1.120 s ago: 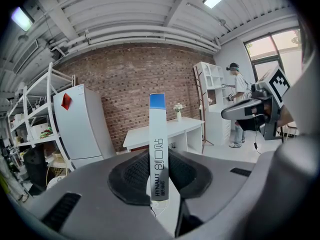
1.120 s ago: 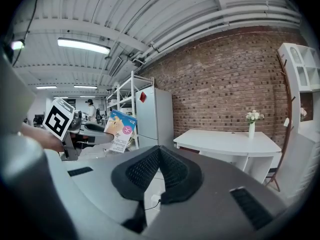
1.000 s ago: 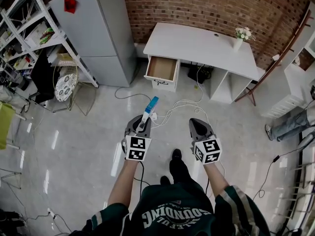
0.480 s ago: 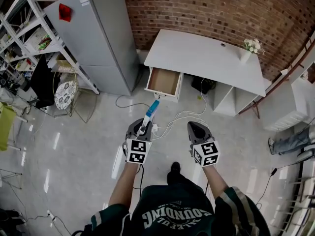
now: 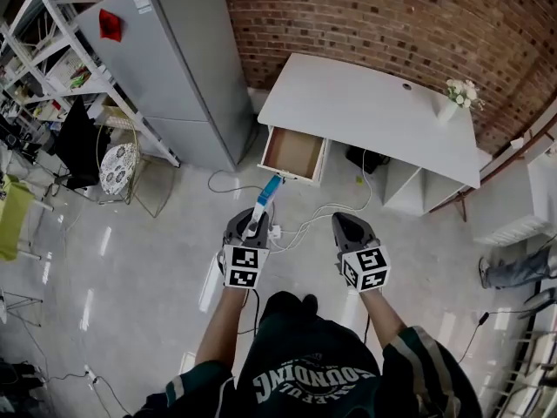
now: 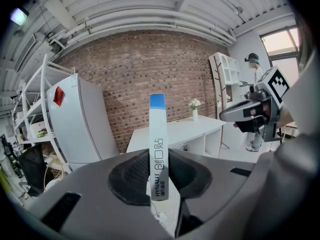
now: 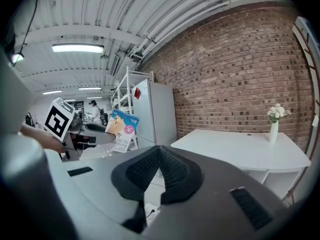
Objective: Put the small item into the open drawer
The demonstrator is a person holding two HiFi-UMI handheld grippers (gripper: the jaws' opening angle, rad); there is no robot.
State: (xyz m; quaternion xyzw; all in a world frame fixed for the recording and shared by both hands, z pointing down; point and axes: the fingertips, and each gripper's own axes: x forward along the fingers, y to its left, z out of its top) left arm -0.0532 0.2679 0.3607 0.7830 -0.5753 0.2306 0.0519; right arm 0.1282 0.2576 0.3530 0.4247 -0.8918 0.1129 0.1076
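A slim white box with a blue end [image 5: 267, 195] sticks out forward from my left gripper [image 5: 253, 223], which is shut on it. In the left gripper view the box [image 6: 158, 149] stands upright, clamped between the dark pads [image 6: 132, 176]. My right gripper [image 5: 345, 225] is held level beside it on the right, shut with nothing in it; its pads [image 7: 145, 171] meet at the tip. The open drawer [image 5: 294, 153] hangs out of the white desk [image 5: 365, 107] ahead, showing a bare wooden bottom. Both grippers are above the floor, well short of the drawer.
A grey fridge [image 5: 170, 55] stands left of the desk against the brick wall. Metal shelving [image 5: 52, 68] runs along the left. White cables and a power strip [image 5: 287, 225] lie on the floor between me and the drawer. A vase of flowers [image 5: 454, 100] stands on the desk's right end.
The desk and open drawer have come nearer in the head view as I walk toward them. Both grippers moved forward together; the box stays clamped in the left one.
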